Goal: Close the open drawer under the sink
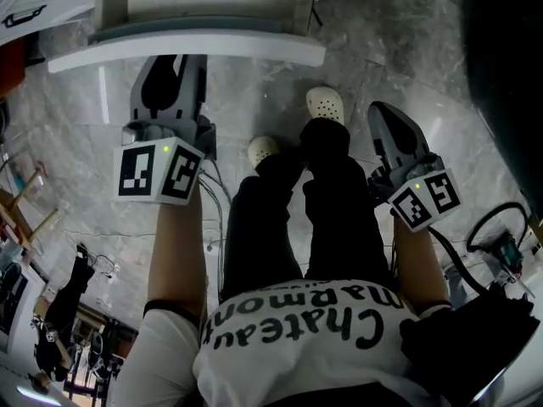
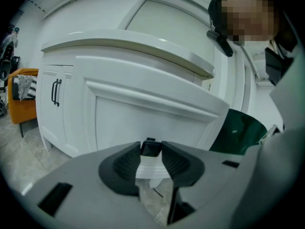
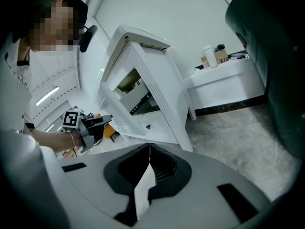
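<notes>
Drawer (image 1: pixel 187 45): white, pulled out over grey marble floor (image 1: pixel 382 41) (white cabinet (image 2: pixel 62 113) beside drawer). Left gripper (image 2: pixel 151 150) pinching small black knob (image 2: pixel 151 147) on drawer front. Right gripper (image 3: pixel 148 154) right of drawer, jaws pressed together, nothing between.

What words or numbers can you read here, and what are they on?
"Chateau Marmont": on the person's white shirt, upside down in the head view.
The marker cubes: square patterns only, no words.
The bottles on the counter: labels too small to read.
</notes>
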The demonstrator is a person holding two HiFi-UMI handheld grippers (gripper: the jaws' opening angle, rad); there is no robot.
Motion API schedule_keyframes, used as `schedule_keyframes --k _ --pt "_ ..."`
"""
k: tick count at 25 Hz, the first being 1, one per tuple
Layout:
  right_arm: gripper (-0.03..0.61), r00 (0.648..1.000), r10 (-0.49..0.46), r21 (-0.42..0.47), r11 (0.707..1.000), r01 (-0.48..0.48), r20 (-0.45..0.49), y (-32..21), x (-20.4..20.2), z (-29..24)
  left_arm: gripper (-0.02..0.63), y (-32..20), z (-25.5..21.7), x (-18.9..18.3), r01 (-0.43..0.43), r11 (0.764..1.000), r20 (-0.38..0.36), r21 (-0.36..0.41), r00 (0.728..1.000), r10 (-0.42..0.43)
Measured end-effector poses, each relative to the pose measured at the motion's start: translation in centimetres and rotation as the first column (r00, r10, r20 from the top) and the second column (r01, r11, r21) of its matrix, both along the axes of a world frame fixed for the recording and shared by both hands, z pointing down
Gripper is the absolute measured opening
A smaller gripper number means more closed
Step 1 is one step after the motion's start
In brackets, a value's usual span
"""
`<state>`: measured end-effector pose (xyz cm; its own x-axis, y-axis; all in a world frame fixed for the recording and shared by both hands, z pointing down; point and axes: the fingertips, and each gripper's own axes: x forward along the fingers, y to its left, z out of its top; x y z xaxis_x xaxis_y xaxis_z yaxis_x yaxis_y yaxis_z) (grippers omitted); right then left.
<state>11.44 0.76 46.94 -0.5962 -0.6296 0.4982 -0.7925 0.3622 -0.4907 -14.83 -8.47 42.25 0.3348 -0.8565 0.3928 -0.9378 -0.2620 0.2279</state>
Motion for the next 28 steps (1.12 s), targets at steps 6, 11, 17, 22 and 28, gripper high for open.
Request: schedule_keyframes --k 6,11,17,22,28 --pt "0.011 0.997 0.073 0.182 0.981 -0.074 0.009 -9.1 2.4 -0.1 0.137 -1.3 -0.2 0.4 -0.034 0.993 -0.01 0.11 0.999 0.035" --pt "0.011 0.996 0.092 0.289 0.953 -0.088 -0.001 -13.1 3.2 -0.1 0.135 -0.5 -0.3 0.5 -0.021 0.988 -0.089 0.154 0.995 0.035" --pt "0.011 0.993 0.11 0.453 0.884 -0.114 0.036 -18.1 3.5 0.2 0.132 -0.9 -0.6 0.4 0.02 0.956 -0.12 0.294 0.993 0.016" --pt "0.011 0.991 0.125 0.501 0.855 -0.133 0.049 -19.3 3.4 -0.5 0.13 -1.3 -0.7 0.4 0.008 0.95 -0.097 0.314 0.995 0.024" --pt "0.011 0.993 0.104 0.512 0.851 -0.115 0.049 -17.7 2.9 -1.9 0.13 -2.3 -0.6 0.3 0.001 0.951 -0.105 0.309 0.994 0.034"
